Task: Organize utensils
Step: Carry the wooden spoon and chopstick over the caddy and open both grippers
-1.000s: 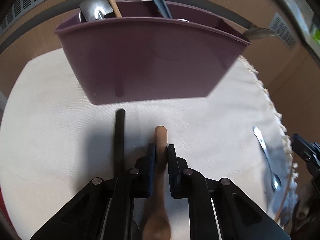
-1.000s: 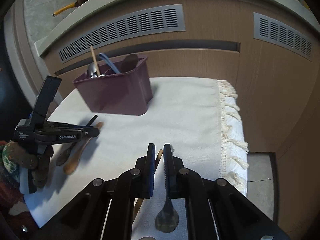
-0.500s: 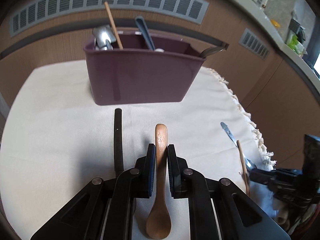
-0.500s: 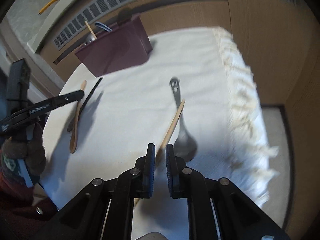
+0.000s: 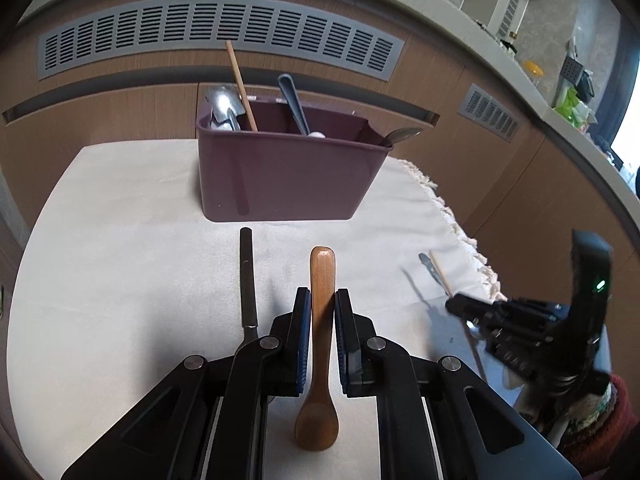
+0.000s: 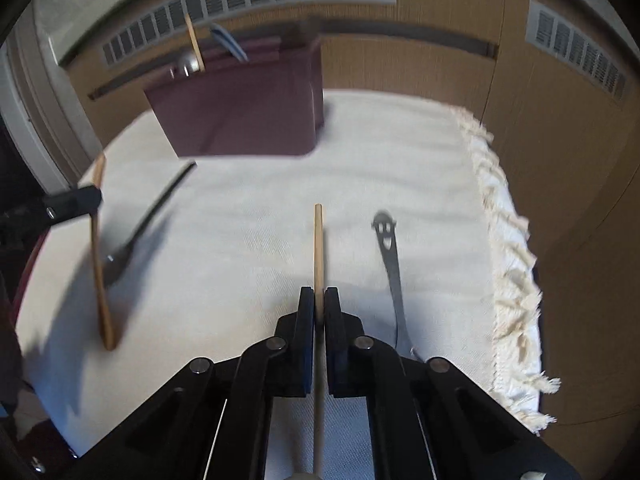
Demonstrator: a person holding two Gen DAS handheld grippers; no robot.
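My left gripper (image 5: 321, 300) is shut on a brown wooden spoon (image 5: 321, 280) and holds it above the white cloth (image 5: 120, 260), handle toward the maroon utensil bin (image 5: 288, 176). The spoon also shows in the right wrist view (image 6: 98, 264). My right gripper (image 6: 319, 300) is shut on a thin wooden stick (image 6: 318, 240) lifted off the cloth. The bin (image 6: 240, 112) holds a stick, a metal utensil and a blue-handled utensil. A black-handled utensil (image 5: 247, 280) lies left of the wooden spoon. A metal spoon with a smiley handle (image 6: 390, 256) lies right of the stick.
The cloth's fringed edge (image 6: 508, 240) runs along the right side over the table edge. Wooden cabinet fronts with grey vents (image 5: 216, 36) stand behind the bin. The right gripper shows in the left wrist view (image 5: 456, 304) near the fringe.
My left gripper has lifted and drawn back from the bin with the wooden spoon. My right gripper has raised the thin stick off the cloth and swung it to point forward.
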